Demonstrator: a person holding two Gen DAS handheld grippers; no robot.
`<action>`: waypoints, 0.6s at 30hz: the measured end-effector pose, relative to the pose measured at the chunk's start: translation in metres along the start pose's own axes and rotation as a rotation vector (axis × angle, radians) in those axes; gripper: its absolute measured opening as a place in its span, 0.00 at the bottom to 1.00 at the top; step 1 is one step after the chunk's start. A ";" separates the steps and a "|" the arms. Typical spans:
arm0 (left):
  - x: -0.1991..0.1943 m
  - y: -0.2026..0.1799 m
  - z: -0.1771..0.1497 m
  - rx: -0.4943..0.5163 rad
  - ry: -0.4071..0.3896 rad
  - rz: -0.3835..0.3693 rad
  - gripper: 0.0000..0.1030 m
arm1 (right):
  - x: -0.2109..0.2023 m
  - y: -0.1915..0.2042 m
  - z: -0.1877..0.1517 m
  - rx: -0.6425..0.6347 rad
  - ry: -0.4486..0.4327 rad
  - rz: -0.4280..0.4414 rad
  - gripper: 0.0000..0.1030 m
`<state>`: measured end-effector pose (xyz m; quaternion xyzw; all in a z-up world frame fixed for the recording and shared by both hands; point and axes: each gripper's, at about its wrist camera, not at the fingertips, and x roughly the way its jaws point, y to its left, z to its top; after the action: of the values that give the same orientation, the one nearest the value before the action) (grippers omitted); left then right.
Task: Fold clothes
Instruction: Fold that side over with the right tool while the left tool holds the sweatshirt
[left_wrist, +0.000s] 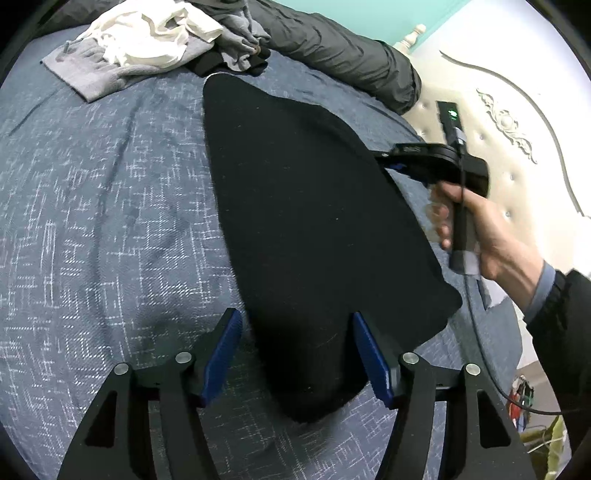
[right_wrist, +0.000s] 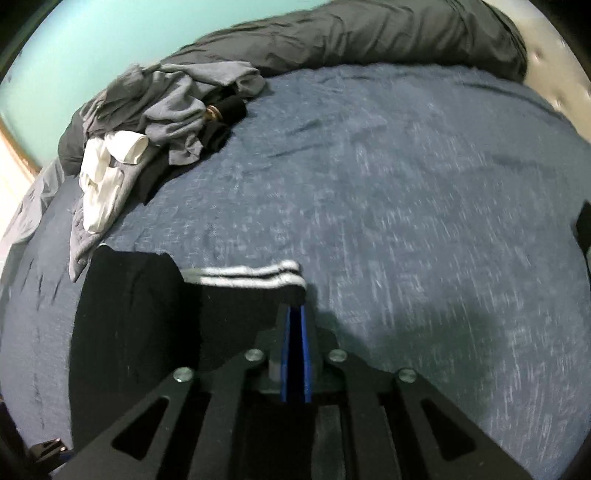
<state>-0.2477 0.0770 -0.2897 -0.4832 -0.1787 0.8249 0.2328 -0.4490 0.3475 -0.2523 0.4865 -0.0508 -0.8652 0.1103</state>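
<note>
A black garment (left_wrist: 306, 229) lies spread on the blue bedspread (left_wrist: 110, 221). My left gripper (left_wrist: 295, 325) is open, its blue pads either side of the garment's near end, holding nothing. My right gripper (left_wrist: 384, 158) is shut on the garment's right edge and lifts it slightly. In the right wrist view the right gripper (right_wrist: 293, 310) pinches the black garment (right_wrist: 147, 314) at a corner with a white-striped band (right_wrist: 255, 277).
A pile of grey, white and black clothes (left_wrist: 147, 44) sits at the far side of the bed, also in the right wrist view (right_wrist: 147, 136). A dark grey duvet (left_wrist: 343, 51) lies along the back. A cream headboard (left_wrist: 517, 122) stands at the right.
</note>
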 end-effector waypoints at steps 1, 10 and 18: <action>-0.001 0.000 -0.001 -0.002 0.000 0.000 0.65 | -0.009 0.000 -0.003 -0.016 -0.007 -0.020 0.22; -0.019 0.002 -0.002 -0.051 -0.003 0.002 0.65 | -0.081 -0.014 -0.086 0.093 0.026 0.179 0.30; -0.019 0.001 -0.004 -0.127 0.035 -0.023 0.65 | -0.100 -0.003 -0.155 0.152 0.090 0.200 0.30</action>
<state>-0.2365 0.0658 -0.2790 -0.5093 -0.2319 0.8006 0.2142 -0.2673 0.3776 -0.2504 0.5243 -0.1595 -0.8208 0.1611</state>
